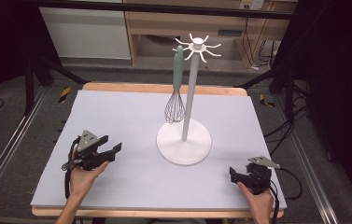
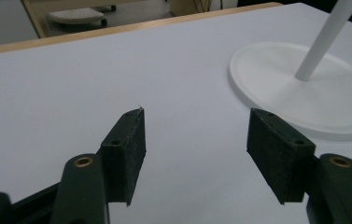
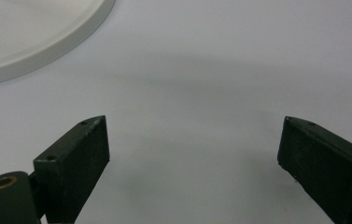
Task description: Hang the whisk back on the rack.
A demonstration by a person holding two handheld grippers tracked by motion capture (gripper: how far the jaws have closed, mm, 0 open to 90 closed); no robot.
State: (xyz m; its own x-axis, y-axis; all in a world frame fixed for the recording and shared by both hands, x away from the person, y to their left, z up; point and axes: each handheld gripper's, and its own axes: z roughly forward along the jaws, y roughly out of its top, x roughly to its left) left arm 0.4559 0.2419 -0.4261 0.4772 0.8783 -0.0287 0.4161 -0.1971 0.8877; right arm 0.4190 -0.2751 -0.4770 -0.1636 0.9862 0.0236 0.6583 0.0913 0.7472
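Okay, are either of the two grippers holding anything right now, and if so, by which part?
Nothing is held. The left gripper and the right gripper both have open jaws with only bare table between them. The whisk hangs by its handle from the stand.

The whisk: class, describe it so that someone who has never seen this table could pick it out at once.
Start at the white stand with the round base, upright near the middle of the pale table. Follow its pole up to the ring of hooks at the top. The whisk hangs from a hook on the left, with a pale green handle above a wire balloon; nothing else hangs there.
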